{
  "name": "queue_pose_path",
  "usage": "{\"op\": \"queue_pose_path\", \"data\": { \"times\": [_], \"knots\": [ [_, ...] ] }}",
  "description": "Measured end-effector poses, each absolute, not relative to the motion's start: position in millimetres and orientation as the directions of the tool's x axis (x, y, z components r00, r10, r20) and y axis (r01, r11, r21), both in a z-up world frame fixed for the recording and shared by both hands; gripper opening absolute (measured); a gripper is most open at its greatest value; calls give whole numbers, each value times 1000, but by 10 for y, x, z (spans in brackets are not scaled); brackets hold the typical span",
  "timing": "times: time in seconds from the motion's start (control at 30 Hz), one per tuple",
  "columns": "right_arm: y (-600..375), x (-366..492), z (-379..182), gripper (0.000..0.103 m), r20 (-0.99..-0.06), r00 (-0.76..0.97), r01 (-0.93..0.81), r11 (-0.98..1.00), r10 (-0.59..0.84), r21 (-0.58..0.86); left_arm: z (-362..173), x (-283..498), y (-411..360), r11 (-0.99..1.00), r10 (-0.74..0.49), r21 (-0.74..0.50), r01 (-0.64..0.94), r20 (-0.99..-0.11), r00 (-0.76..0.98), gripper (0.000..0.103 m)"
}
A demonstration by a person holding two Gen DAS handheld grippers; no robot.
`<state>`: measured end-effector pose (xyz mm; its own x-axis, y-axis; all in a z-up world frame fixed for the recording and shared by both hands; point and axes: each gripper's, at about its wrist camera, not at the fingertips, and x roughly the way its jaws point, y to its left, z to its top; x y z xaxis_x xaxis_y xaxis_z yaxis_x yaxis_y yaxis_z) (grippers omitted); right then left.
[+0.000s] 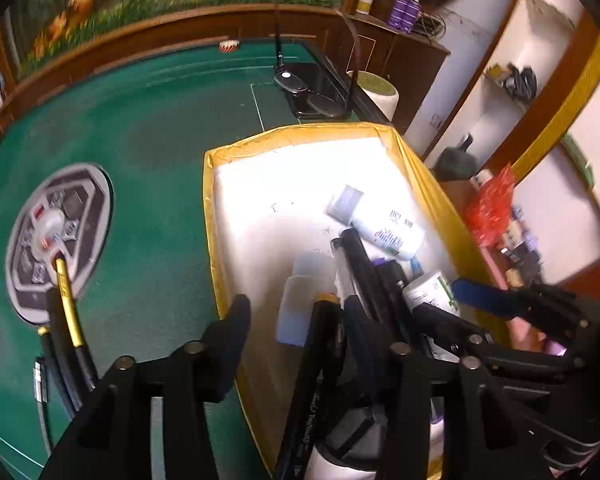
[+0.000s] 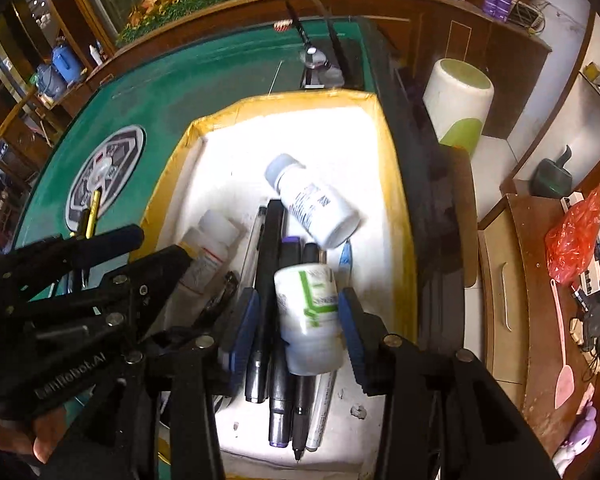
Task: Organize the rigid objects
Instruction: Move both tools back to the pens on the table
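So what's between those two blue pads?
In the right wrist view, a white bottle with green stripes lies between the right gripper's pads, on top of dark pens.

surface: green felt table (image 1: 148,128) | laid on it: yellow-rimmed white tray (image 2: 380,128), round grey control panel (image 1: 60,232), pens (image 1: 70,312) across the panel's edge, black stand base (image 1: 312,88)

The far half of the yellow-rimmed tray (image 2: 204,128) is bare. Its near half is blocked by pens (image 2: 278,360) and bottles (image 2: 316,204).
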<state>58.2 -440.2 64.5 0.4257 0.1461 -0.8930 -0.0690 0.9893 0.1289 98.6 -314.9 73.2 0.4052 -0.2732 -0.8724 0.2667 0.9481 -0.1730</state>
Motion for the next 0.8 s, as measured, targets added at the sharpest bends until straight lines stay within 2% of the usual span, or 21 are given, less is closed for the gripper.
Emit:
{"op": "queue_pose_path", "data": {
  "times": [0.17, 0.33, 0.4, 0.5, 0.57, 0.63, 0.8],
  "knots": [
    [-4428, 521, 786, 44, -876, 448, -59, 983, 181, 173, 897, 1006, -3014, 942, -317, -231, 243, -850, 421, 55],
    [-4420, 449, 943, 44, -854, 479, -56, 978, 204, 202, 1045, 952, -2835, 939, -336, -263, 220, -835, 436, 61],
    [-4392, 411, 987, 44, -846, 467, -68, 964, 257, 256, 1070, 913, -2702, 940, -339, -279, 196, -829, 445, 61],
    [-4199, 362, 980, 44, -792, 385, -153, 879, 473, 451, 1100, 877, -2442, 941, -337, -312, 132, -818, 466, 61],
    [-4042, 366, 908, 44, -776, 318, -180, 839, 544, 514, 1136, 851, -2238, 942, -321, -326, 79, -809, 493, 61],
    [-3870, 371, 805, 44, -759, 246, -196, 798, 602, 570, 1162, 821, -2086, 944, -301, -328, 43, -801, 517, 61],
    [-3502, 385, 720, 44, -753, 175, -274, 766, 634, 582, 1158, 734, -1782, 946, -267, -324, -15, -807, 527, 61]
  ]
}}
